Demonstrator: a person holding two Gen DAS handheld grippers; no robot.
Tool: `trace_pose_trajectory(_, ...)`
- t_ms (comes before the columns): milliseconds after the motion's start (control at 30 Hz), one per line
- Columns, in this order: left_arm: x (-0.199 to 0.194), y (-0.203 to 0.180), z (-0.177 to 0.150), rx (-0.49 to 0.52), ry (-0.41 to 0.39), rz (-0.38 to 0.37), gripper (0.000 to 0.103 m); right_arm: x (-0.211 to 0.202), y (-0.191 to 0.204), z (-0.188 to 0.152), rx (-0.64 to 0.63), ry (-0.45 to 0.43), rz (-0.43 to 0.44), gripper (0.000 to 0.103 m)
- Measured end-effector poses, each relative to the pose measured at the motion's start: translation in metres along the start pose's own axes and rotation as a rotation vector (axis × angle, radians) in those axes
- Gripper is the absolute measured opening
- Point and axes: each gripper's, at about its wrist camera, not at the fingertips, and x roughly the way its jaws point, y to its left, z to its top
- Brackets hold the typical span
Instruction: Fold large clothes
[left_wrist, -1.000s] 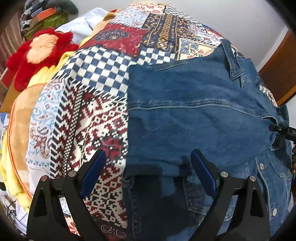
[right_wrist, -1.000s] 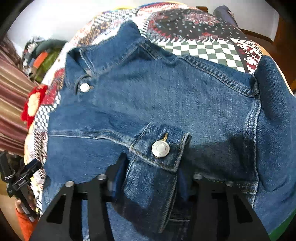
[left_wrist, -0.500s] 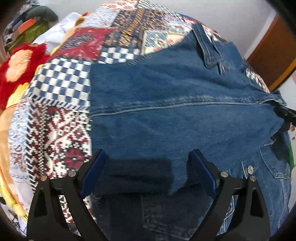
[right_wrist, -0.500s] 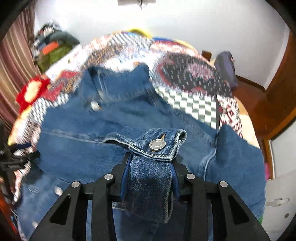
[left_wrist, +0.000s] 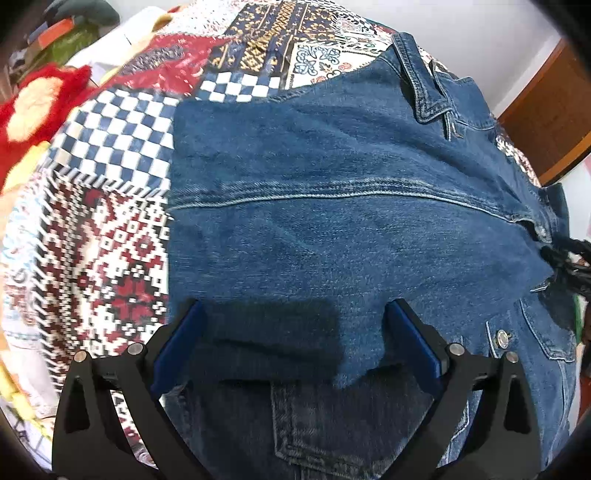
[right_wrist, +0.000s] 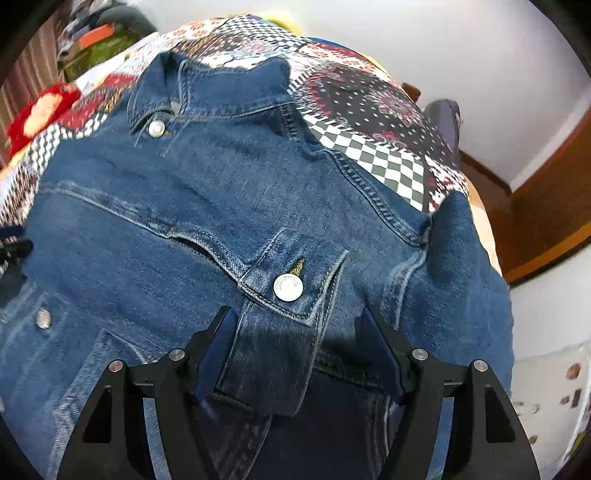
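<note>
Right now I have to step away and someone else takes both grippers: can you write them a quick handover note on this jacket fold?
Left gripper: jaws wide open, empty, over the folded-in side of the denim jacket.
Right gripper: jaws have just been opening; the sleeve cuff lies between them, no longer pinched.
Jacket lies on the patchwork bedspread, collar at the far end.
Done: one side folded in, one sleeve laid across the body.
Left: likely the other side, then fold the length.

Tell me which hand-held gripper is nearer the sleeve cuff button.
Right. The right hand-held gripper straddles the cuff just below the button; the left hand-held gripper hovers over the folded panel, away from it.
</note>
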Motion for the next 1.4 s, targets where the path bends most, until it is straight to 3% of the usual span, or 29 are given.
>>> trace_pose_trajectory(133, -0.032, -0.011, 0.002, 0.059, -0.094, 0.063, 0.099, -0.026, -0.008, 0.000, 0.044, -0.043, 0.015, 0.068)
trace_pose_trajectory(267, -0.072, -0.023, 0.013, 0.085, -0.187, 0.054, 0.099, -0.064, -0.019, -0.004, 0.060, -0.124, 0.011, 0.068)
trace_pose_trajectory(500, -0.129, -0.070, 0.043, 0.150, -0.337, -0.029, 0.099, -0.121, -0.053, -0.013, 0.117, -0.263, -0.007, 0.068)
trace_pose_trajectory(667, -0.135, -0.113, 0.053, 0.219, -0.377, -0.093, 0.099, -0.139, -0.086, -0.031, 0.181, -0.305, -0.042, 0.068)
trace_pose_trajectory(767, -0.126, -0.141, 0.059, 0.270, -0.372, -0.131, 0.100, -0.140, -0.110, -0.048, 0.243, -0.297, -0.051, 0.068)
trace_pose_trajectory(967, -0.079, -0.192, 0.065, 0.350, -0.281, -0.170, 0.100, -0.112, -0.161, -0.089, 0.429, -0.206, -0.015, 0.068)
trace_pose_trajectory(1100, -0.042, -0.213, 0.061, 0.394, -0.201, -0.154, 0.100, -0.083, -0.192, -0.117, 0.577, -0.128, 0.048, 0.068)
trace_pose_trajectory(1200, -0.015, -0.219, 0.054, 0.403, -0.130, -0.153, 0.099, -0.053, -0.212, -0.138, 0.710, -0.060, 0.143, 0.068)
trace_pose_trajectory(1400, 0.024, -0.222, 0.042, 0.389, -0.043, -0.133, 0.099, -0.018, -0.229, -0.151, 0.814, -0.014, 0.249, 0.069)
